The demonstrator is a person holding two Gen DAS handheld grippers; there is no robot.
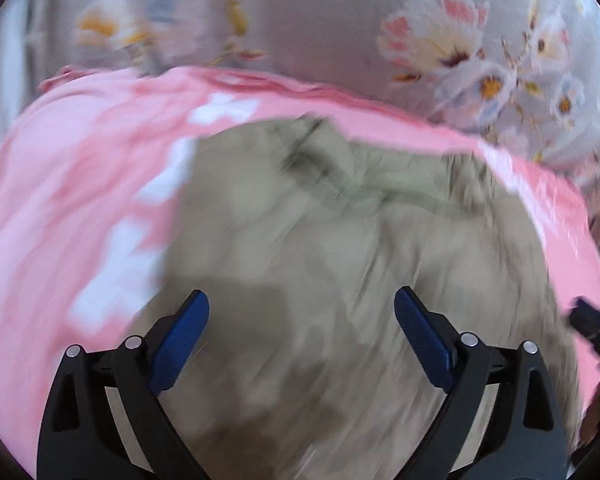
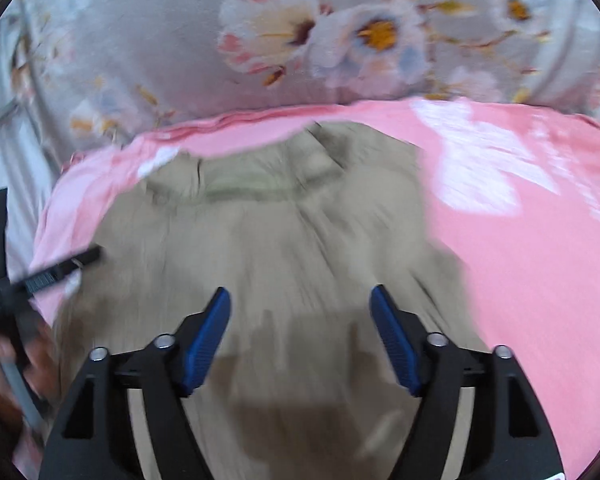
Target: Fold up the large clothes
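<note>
Now we see our left claw (image 1: 302,300) spread wide, blue pads (image 1: 180,344) apart with nothing between them, hovering over the khaki garment (image 1: 320,240). Our right claw (image 2: 300,298) is released too, empty, above the same garment (image 2: 280,232). Both views are blurred. The khaki piece lies collar away from us, on top of a pink cloth (image 1: 60,184) with white marks, which is spread on a floral bedsheet (image 1: 332,20). At the left edge of the right view, the other claw's black frame shows.

Khaki garment (image 1: 340,240), pink cloth (image 1: 60,184), floral sheet (image 1: 340,32)
</note>
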